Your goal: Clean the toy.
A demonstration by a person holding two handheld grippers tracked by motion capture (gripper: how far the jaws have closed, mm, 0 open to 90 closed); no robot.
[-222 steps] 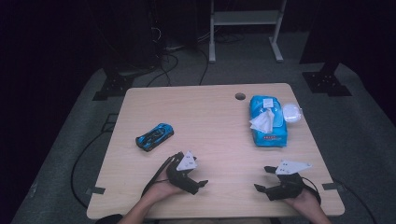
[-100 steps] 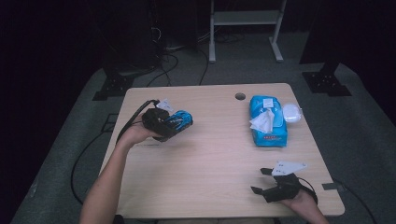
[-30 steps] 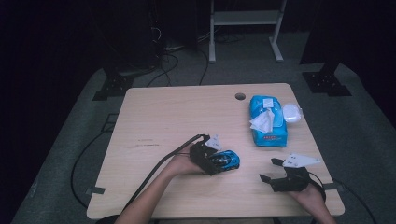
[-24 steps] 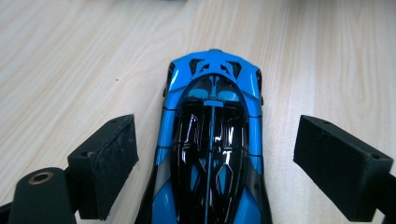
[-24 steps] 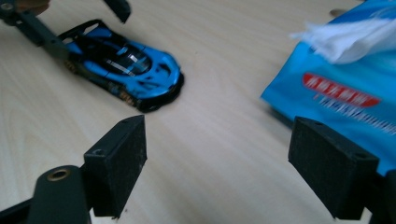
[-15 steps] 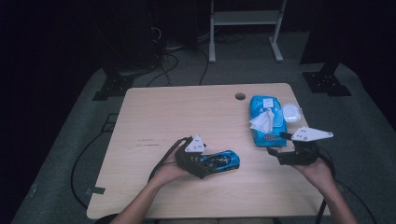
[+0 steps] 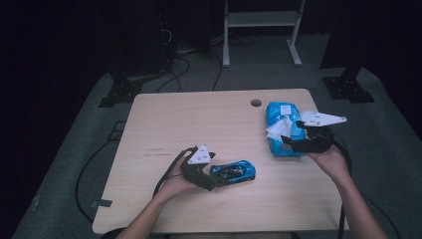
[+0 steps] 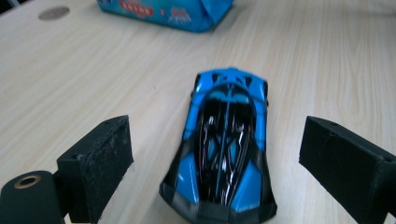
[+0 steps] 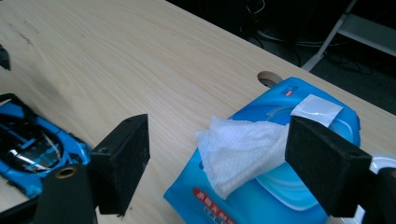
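- The table (image 7: 164, 124) is carrying everything, its pale wood top showing a round cable hole (image 7: 256, 103) near the far edge.
- The wipes pack (image 7: 278, 115) is lying flat by the right edge, toward the far right corner, with a white wipe (image 9: 238, 151) sticking up out of its opened lid.
- The right gripper (image 7: 291, 142) is hovering over the near end of that pack, jaws spread wide; in the right gripper view the wipe is sitting between them, pressed by neither pad.
- The left gripper (image 7: 215, 180) is resting near the middle of the near edge, and its jaws have just been opening, now released and standing apart.
- The toy car (image 8: 224, 144) is sitting on its wheels between those open jaws, touching neither pad, nose pointing toward the pack.
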